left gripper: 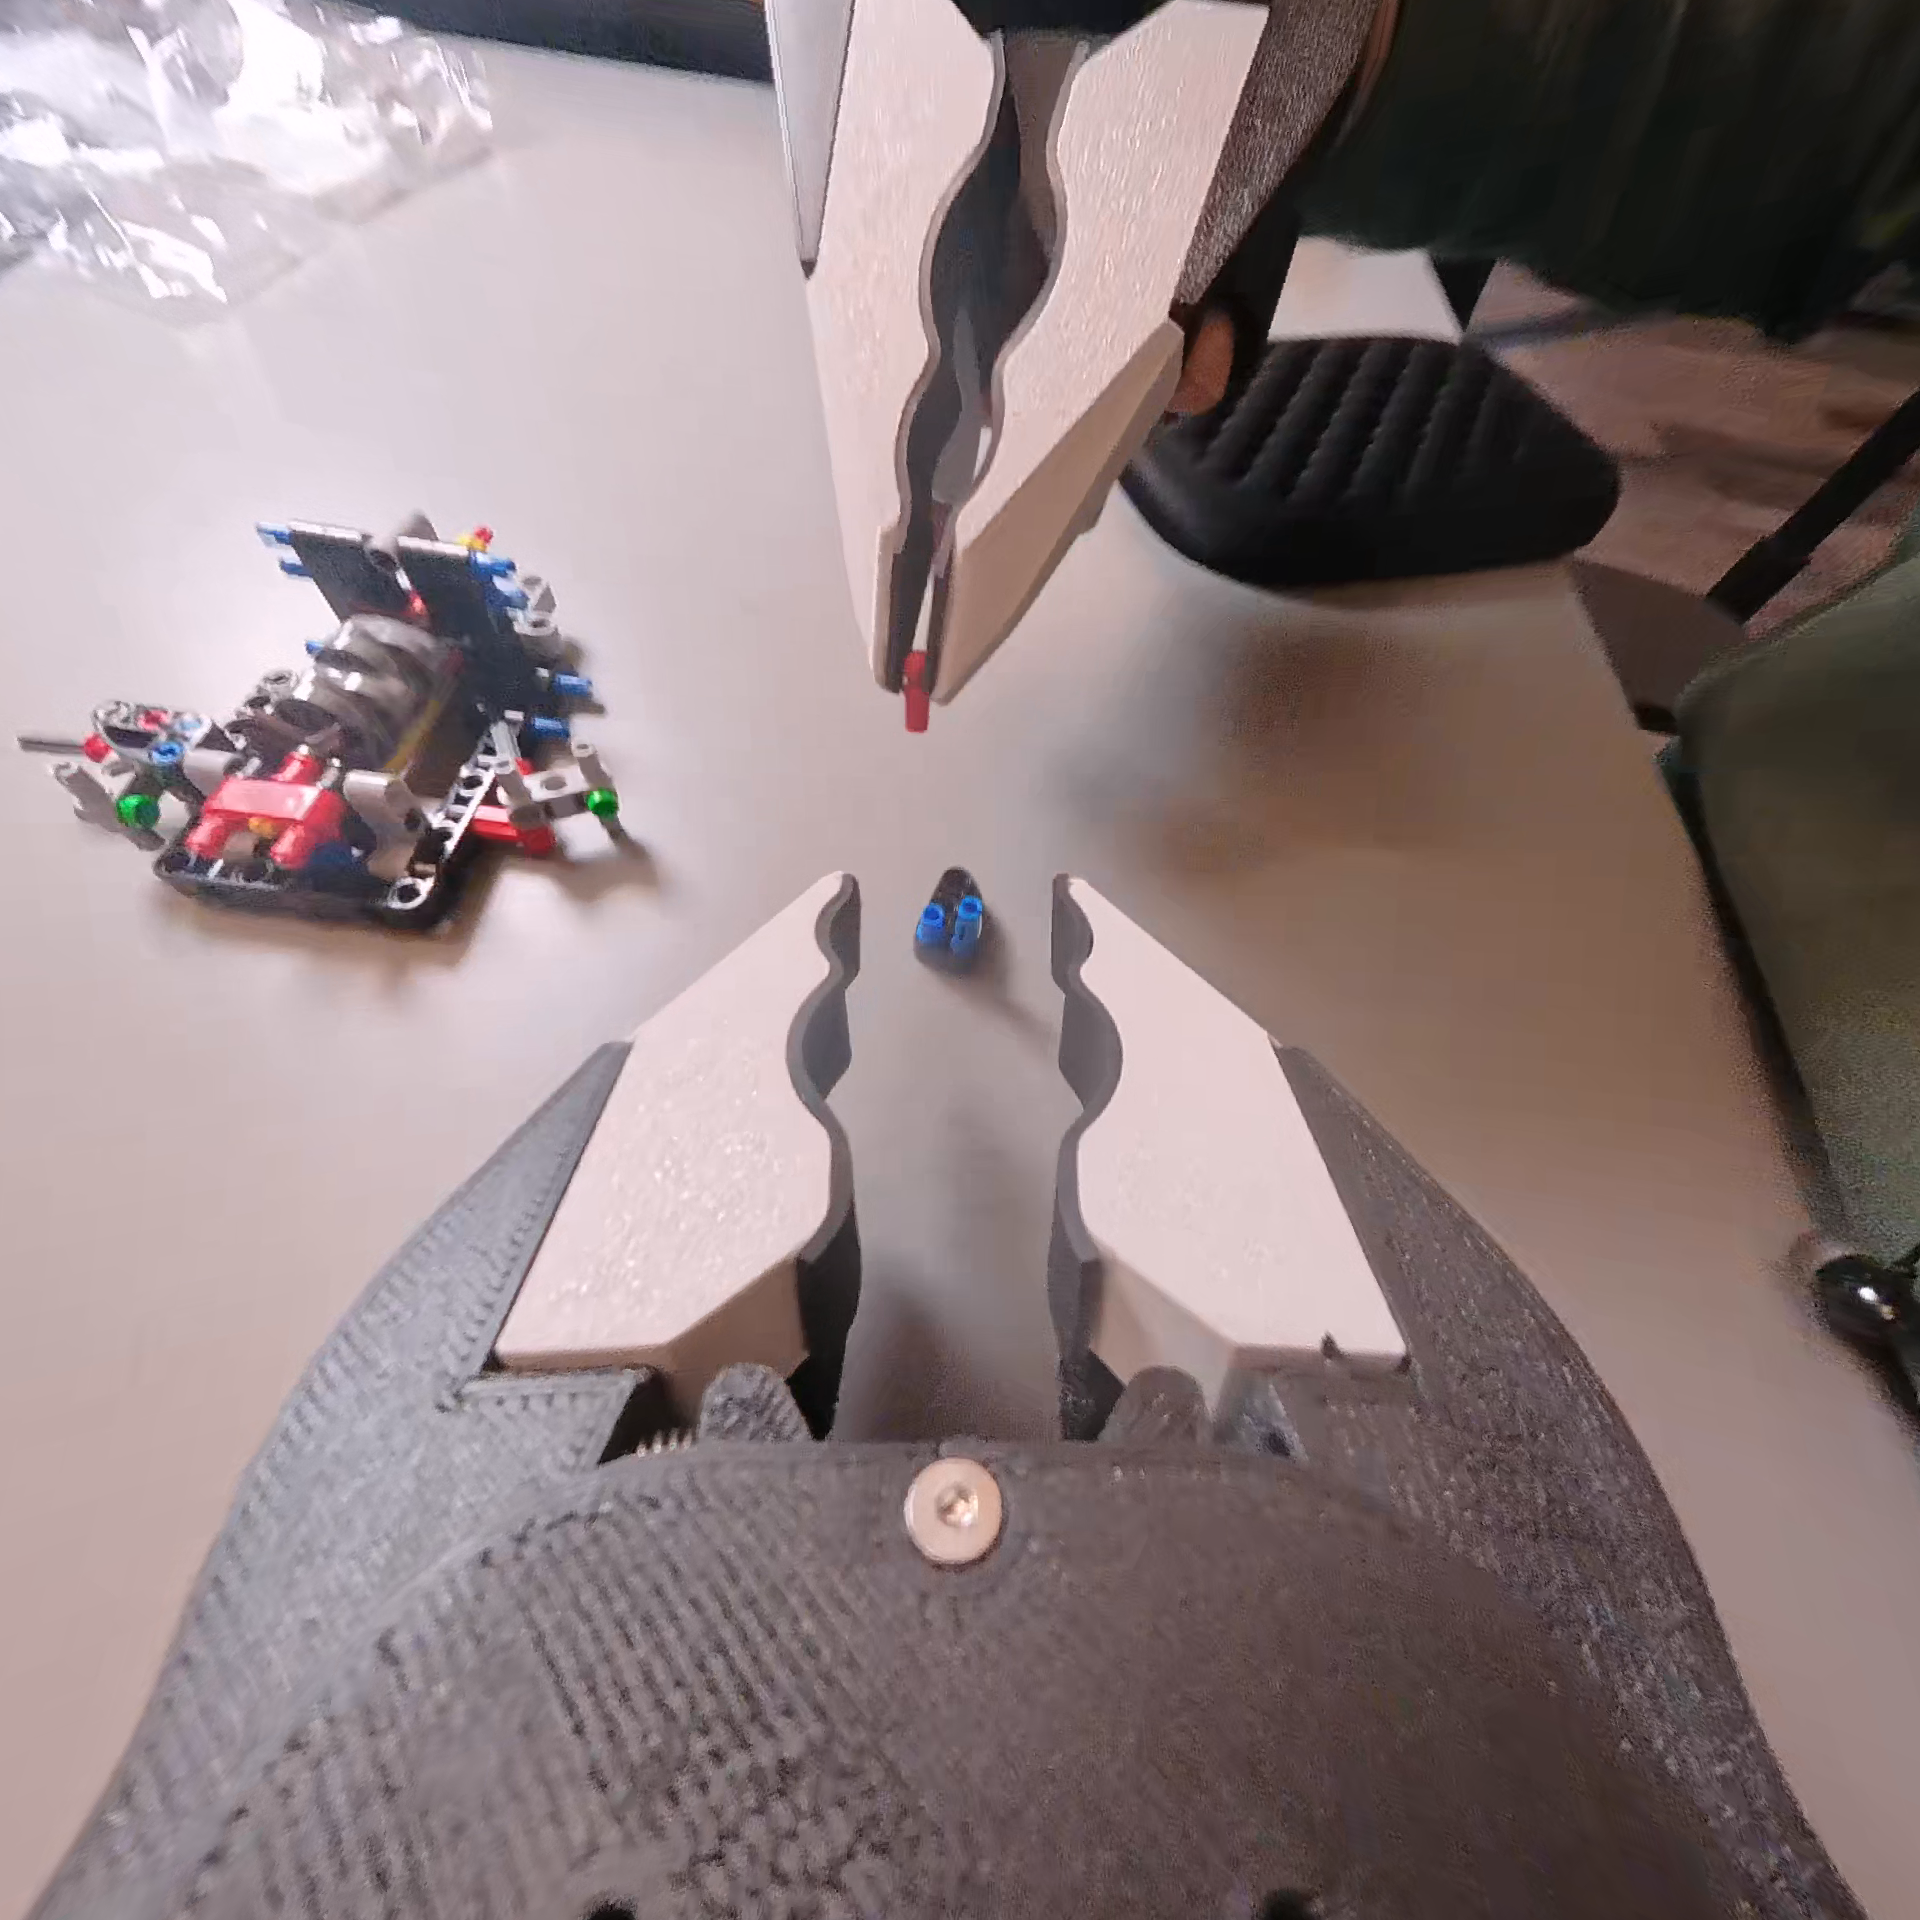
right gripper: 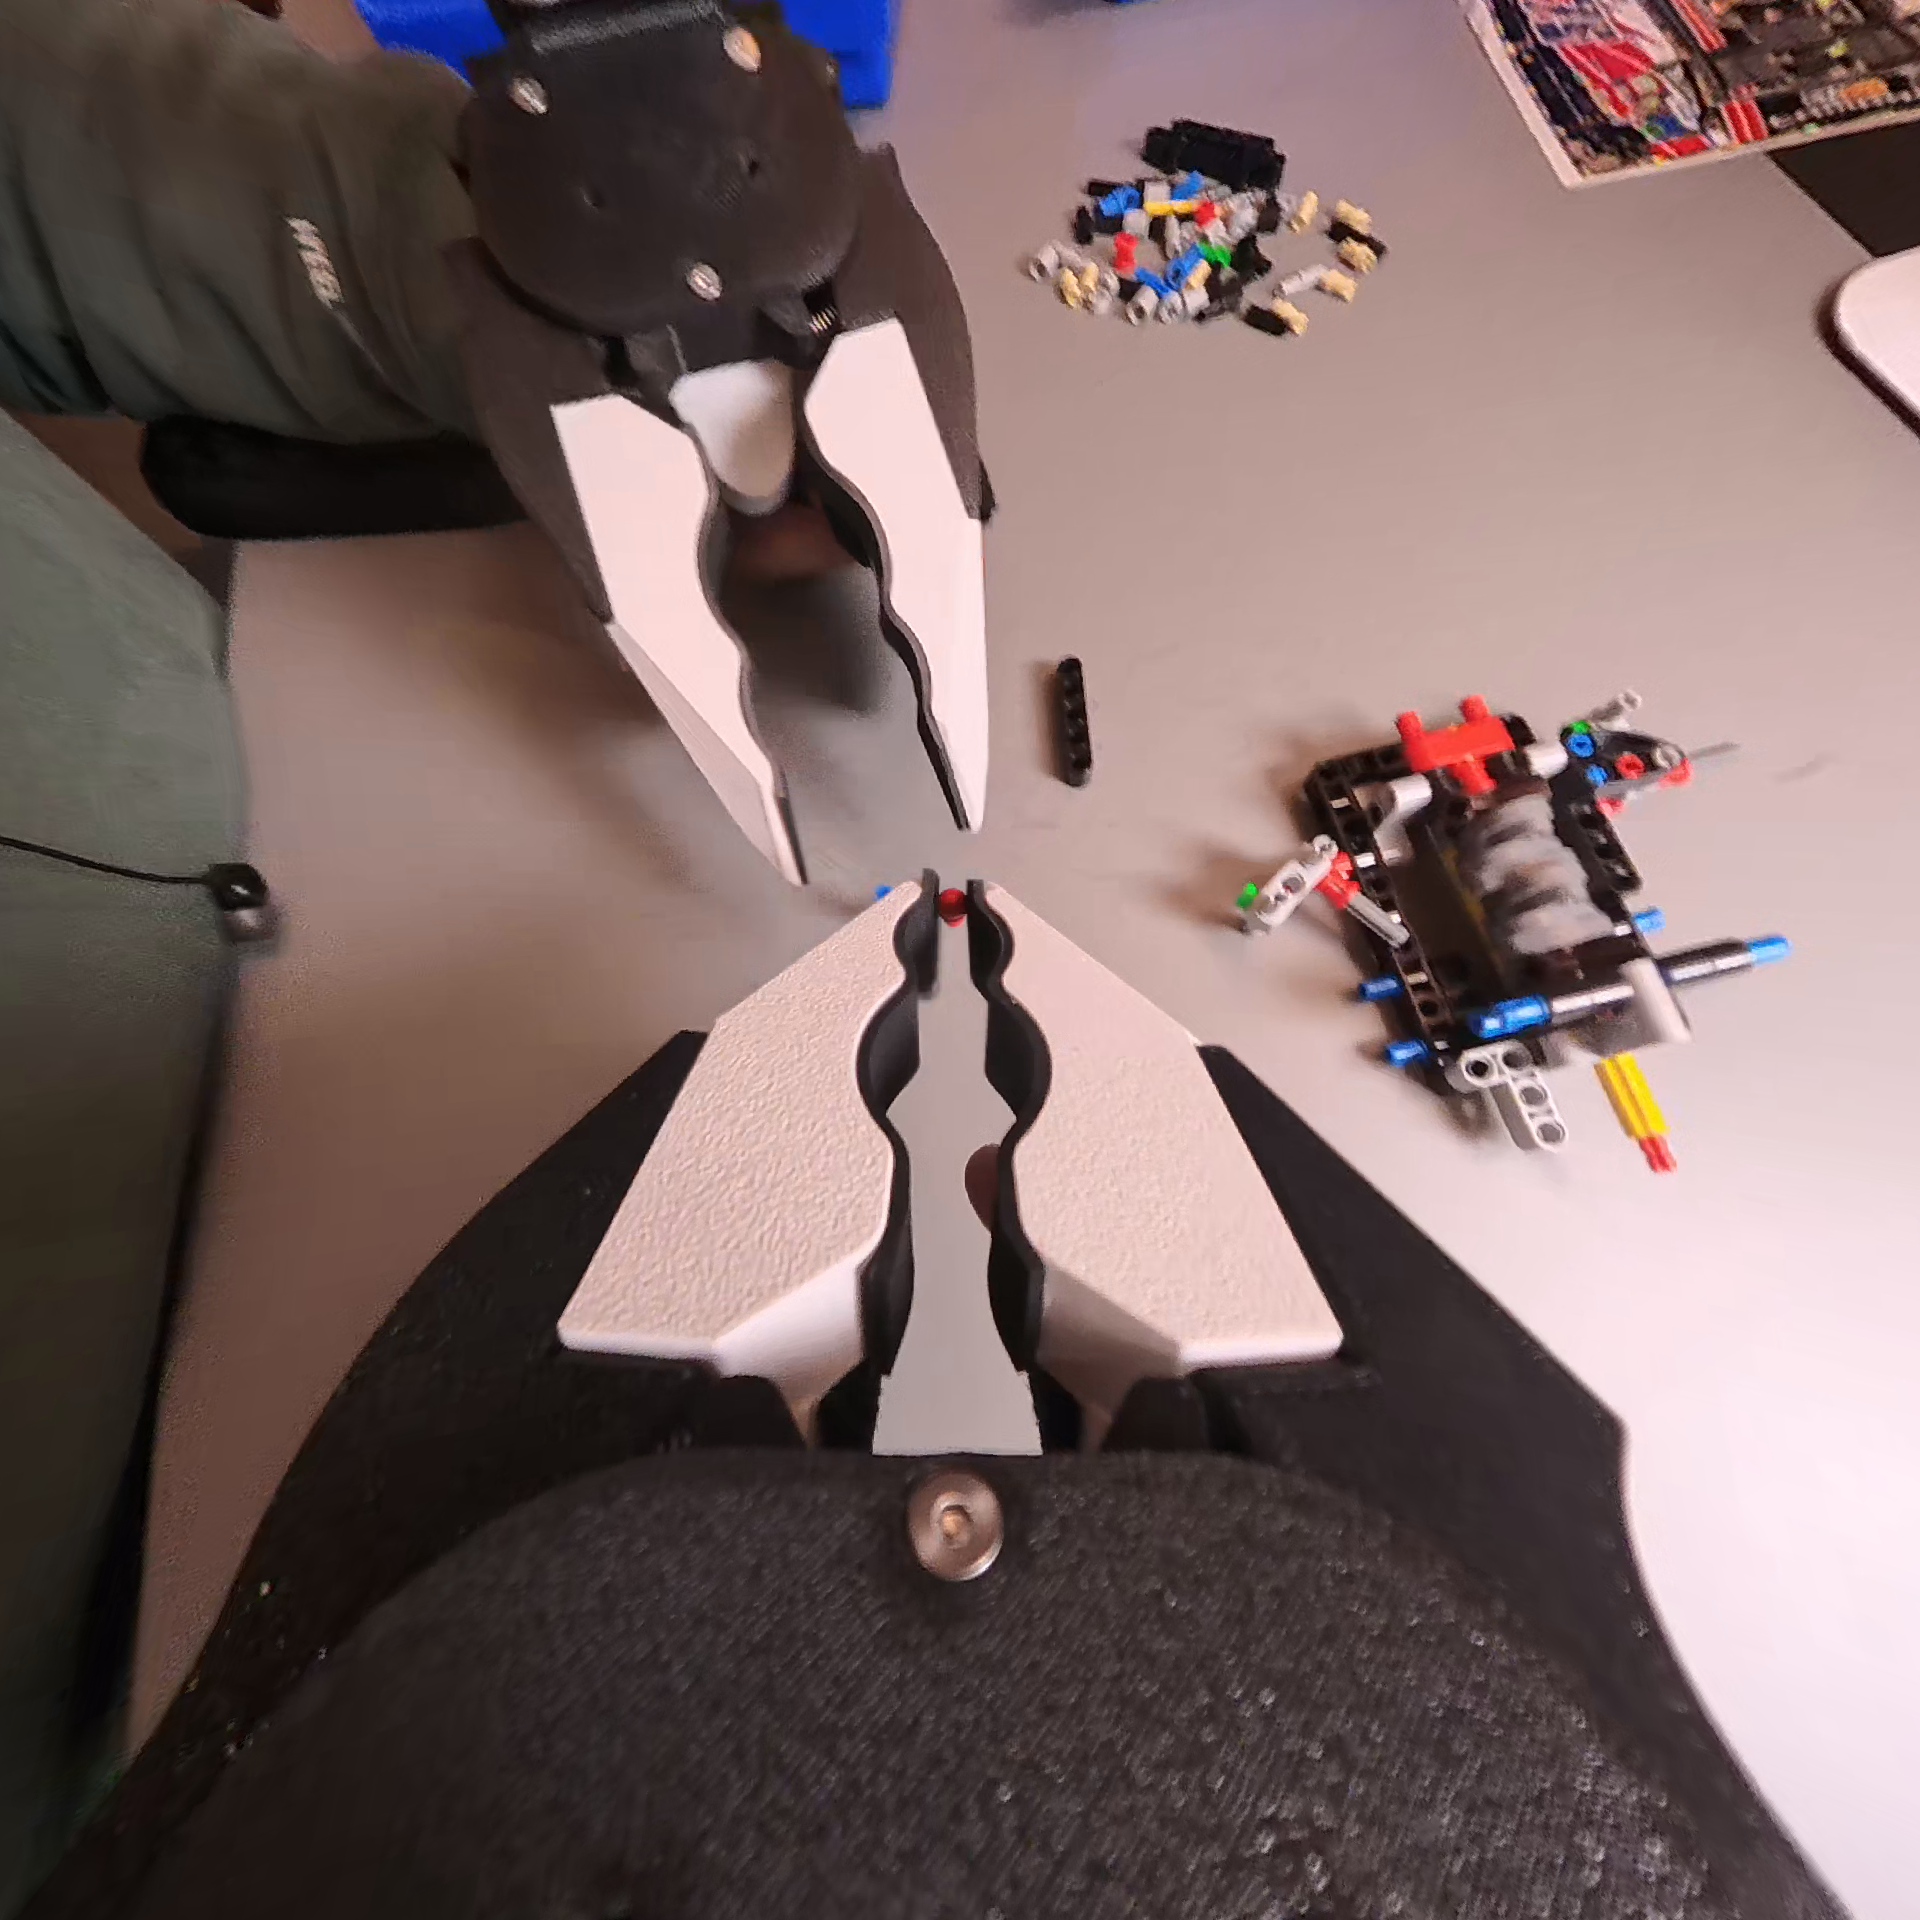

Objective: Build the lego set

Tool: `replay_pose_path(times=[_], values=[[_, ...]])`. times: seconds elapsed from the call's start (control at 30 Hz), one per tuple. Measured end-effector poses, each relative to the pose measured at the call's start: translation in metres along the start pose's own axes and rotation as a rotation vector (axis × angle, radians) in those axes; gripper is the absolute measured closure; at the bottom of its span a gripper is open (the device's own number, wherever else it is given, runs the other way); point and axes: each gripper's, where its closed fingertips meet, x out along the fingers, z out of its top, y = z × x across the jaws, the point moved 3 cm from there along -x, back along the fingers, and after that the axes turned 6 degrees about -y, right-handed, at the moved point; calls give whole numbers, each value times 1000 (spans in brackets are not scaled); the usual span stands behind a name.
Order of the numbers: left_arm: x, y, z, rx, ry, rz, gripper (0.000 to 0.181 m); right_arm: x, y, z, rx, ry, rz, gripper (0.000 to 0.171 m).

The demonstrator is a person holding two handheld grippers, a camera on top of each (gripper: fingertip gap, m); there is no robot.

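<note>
1. The right gripper point(right gripper: 948, 891) is clamped on a small red pin point(right gripper: 950, 902), pinched at the very tips of its fingers. In the left wrist view the same red pin point(left gripper: 915, 698) sticks out below the tips of the right gripper point(left gripper: 914, 675), clear of the table point(left gripper: 1299, 831).
2. The left gripper point(left gripper: 956, 883) has its fingers apart and holds nothing. Just ahead of its tips, in line with the gap between them, a small black piece with two blue pins point(left gripper: 954, 920) lies on the table.
3. In the right wrist view the left gripper point(right gripper: 883, 847) points tip to tip at the right one, very near but not touching. Only a sliver of blue shows beside the right gripper's tip, so the black piece is mostly hidden there.
4. A short black beam point(right gripper: 1070, 720) lies flat on the table point(right gripper: 1351, 520), just to the right of the left gripper's tips in this view.
5. The half-built model point(right gripper: 1496, 904), a black frame with grey, red, blue and yellow parts, sits well to the right of the right gripper. In the left wrist view the half-built model point(left gripper: 343, 727) lies off to the left of the left gripper.
6. A heap of loose small pieces point(right gripper: 1205, 244) lies far ahead and to the right of the right gripper, with the instruction booklet point(right gripper: 1683, 73) beyond at the corner.
7. Crumpled clear plastic bags point(left gripper: 187, 135) lie far ahead and to the left of the left gripper.
</note>
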Motion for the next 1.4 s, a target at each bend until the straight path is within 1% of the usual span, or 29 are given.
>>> replay_pose_path(times=[0.13,0.27,0.37,0.57,0.6,0.73,0.87,1.1,1.2,1.27,1.4], values=[[6,0,-10,36,94,18,141,7,-8,-17,22,12,-36,169],[12,0,-20,103,187,56,142,14,-11,-23,53,-1,-25,169],[16,3,-22,130,211,81,149,17,-13,-25,46,9,-21,168],[18,6,-23,150,228,85,173,15,-10,-27,29,22,-20,168],[18,6,-23,154,228,85,174,15,-10,-27,31,23,-19,168],[17,5,-24,169,228,94,174,15,-9,-27,28,34,-17,168],[15,2,-24,155,225,65,160,15,-4,-27,18,50,-5,168],[21,6,-18,201,221,-5,149,27,2,-28,-9,98,19,169],[25,8,-19,194,238,-48,152,30,3,-30,-21,115,19,169],[26,7,-20,186,231,-62,161,30,3,-31,-23,129,21,169],[24,6,-21,193,230,-50,166,30,5,-31,-61,150,23,169]])
